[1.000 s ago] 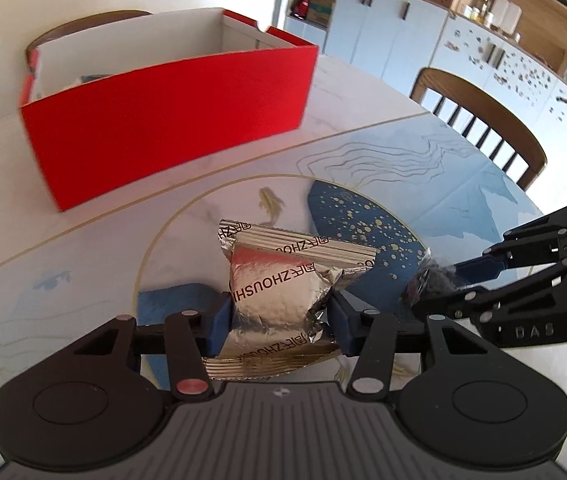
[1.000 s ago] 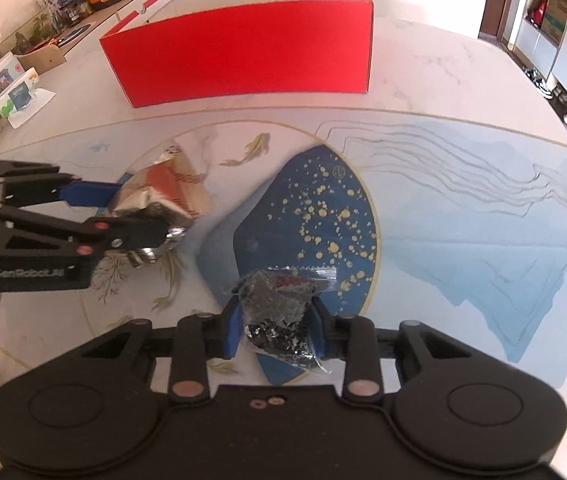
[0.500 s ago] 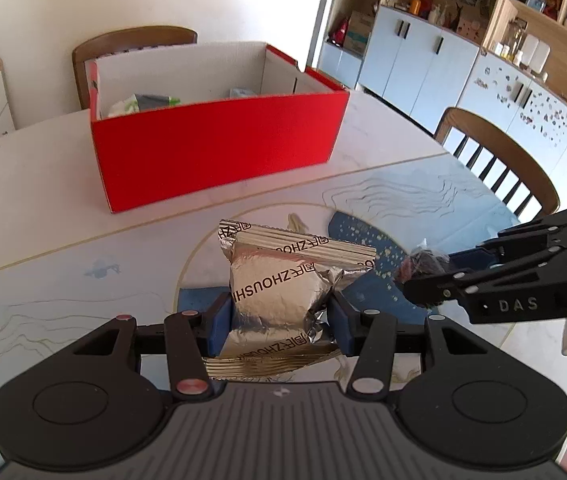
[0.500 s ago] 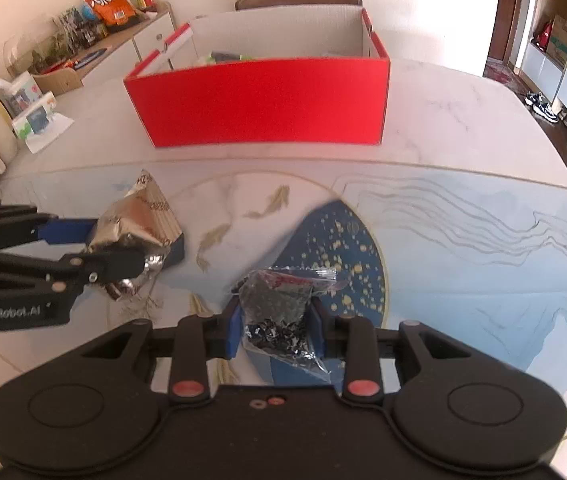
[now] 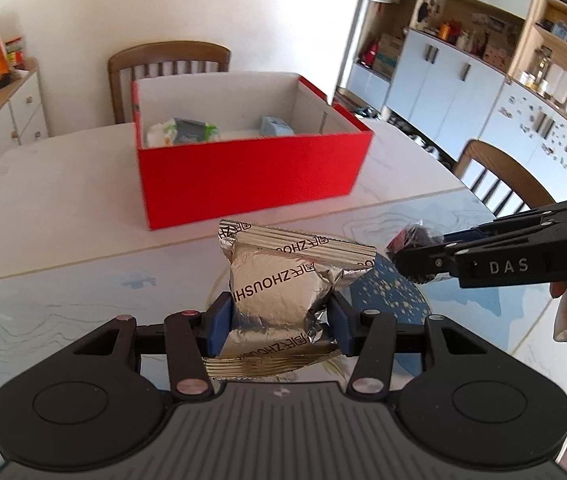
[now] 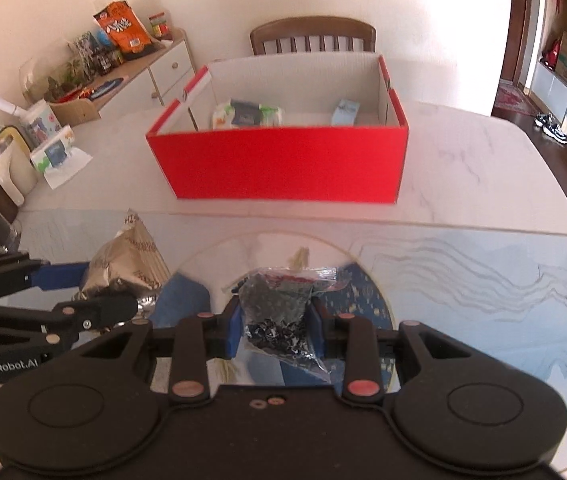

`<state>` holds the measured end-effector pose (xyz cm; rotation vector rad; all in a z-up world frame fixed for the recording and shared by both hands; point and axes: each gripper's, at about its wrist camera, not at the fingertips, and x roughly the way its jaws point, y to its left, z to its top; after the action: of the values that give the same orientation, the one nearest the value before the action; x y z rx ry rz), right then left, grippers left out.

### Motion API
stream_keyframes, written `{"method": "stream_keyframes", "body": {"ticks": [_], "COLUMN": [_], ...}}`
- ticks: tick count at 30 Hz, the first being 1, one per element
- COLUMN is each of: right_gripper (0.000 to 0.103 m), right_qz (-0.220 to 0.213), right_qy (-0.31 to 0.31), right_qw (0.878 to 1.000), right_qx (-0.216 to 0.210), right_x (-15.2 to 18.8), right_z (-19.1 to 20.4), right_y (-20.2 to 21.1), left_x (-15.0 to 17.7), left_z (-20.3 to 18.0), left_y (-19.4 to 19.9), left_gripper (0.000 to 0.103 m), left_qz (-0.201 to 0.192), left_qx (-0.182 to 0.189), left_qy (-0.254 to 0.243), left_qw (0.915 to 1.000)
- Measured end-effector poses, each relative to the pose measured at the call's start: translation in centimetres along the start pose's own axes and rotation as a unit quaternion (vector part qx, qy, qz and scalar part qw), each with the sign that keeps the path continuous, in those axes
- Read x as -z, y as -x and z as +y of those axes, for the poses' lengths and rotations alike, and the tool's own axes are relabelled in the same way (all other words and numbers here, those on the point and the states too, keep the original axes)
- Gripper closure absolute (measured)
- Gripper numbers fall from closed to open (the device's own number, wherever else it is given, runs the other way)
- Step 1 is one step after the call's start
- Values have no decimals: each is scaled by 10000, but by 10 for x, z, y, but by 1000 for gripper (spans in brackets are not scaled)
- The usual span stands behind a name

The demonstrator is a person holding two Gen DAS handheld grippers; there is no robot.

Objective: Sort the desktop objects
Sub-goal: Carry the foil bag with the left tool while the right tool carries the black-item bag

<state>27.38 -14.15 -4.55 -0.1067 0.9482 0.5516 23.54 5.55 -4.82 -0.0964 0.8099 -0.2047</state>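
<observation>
The left tongs [image 5: 279, 322] are pinching a silver foil packet [image 5: 283, 296] across its width, their blue pads pressing into its crinkled sides. The packet's long axis is running forward along the tongs, away from the camera, with one crimped, ribbed end pointing toward the red box [image 5: 251, 176] and the other lying close to the tongs' body. Dark lettering is running along its face and its crimped edges. It is hanging above the patterned bench [image 5: 63, 208], clear of the surface.

The right tongs [image 6: 273, 330] are pinching a small clear bag of dark, glossy bits [image 6: 279, 308]. Its sealed, flattened top edge is pointing toward the box, and its lower corner is drooping back toward the camera. It, too, is hanging above the bench, over the blue speckled patch.

The red box is standing open farther along the bench, showing a white inside with a few small packs.
</observation>
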Motion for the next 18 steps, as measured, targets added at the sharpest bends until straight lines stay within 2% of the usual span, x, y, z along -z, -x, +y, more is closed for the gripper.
{"method": "stream_keyframes", "body": {"ticks": [18], "right_gripper": [71], "right_qz": [-411], "right_qy": [213], "right_qw": [9988], "right_qx": [-178], "right_x": [-67], "right_z": [1], "right_y": [0], "left_x": [-53], "left_z": [36], "left_y": [10], "left_gripper": [53], "left_qz": [-373], "left_qx": [-344], "left_qy": [277], "left_qw": [9983]}}
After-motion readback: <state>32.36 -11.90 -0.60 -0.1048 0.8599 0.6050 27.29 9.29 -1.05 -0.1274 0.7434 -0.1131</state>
